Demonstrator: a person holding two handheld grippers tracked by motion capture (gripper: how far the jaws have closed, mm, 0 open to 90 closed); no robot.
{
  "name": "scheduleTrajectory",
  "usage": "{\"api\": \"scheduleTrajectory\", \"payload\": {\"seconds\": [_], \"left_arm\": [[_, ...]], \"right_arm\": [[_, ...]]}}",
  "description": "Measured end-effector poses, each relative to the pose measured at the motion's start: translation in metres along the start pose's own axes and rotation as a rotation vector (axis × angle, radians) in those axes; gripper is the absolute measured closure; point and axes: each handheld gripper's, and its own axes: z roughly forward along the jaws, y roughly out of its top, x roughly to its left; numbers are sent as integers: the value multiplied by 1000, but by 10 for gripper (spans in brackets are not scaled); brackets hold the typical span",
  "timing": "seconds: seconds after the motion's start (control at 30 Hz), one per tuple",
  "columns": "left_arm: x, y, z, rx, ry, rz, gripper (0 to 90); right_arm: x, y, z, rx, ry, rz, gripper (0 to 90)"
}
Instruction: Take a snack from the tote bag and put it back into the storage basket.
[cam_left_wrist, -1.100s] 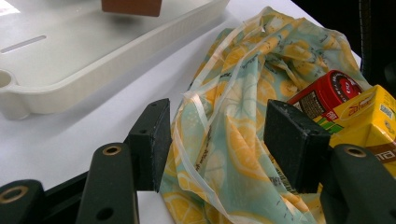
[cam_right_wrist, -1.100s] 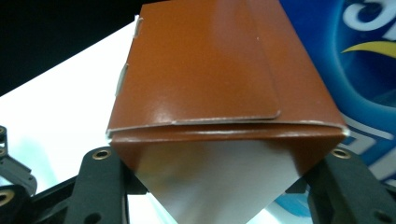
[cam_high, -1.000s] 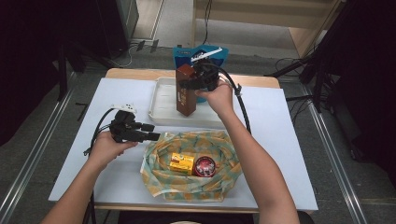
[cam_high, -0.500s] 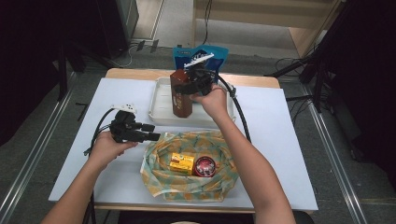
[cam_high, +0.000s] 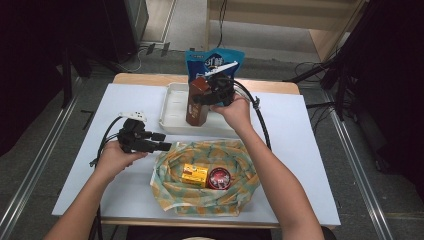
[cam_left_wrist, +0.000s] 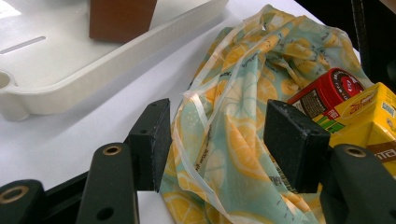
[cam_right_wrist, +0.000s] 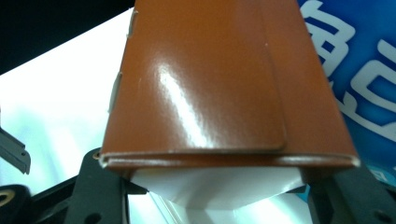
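Gripping brown carton (cam_high: 196, 102) — right gripper (cam_high: 212, 95).

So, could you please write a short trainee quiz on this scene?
1. What does the right gripper hold?
2. True or false: the carton stands in the tray.
3. Which lies in the lemon-print bag? A) yellow box B) spoon C) cup

Key: 1. the brown carton; 2. true; 3. A
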Motion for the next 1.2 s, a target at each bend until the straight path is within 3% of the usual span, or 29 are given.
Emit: {"api": "scheduleTrajectory", "payload": {"seconds": [0.7, 0.97, 1.2], "left_arm": [[0, 0, 0, 4, -2, 3, 420], [0, 0, 1, 7, -6, 5, 420], [-1, 0, 2, 11, -5, 7, 420]], "right_arm": [[-13, -23, -21, -30, 25, 19, 431], [-16, -30, -30, -23, 33, -10, 428], [-21, -37, -36, -25, 45, -6, 424]]}}
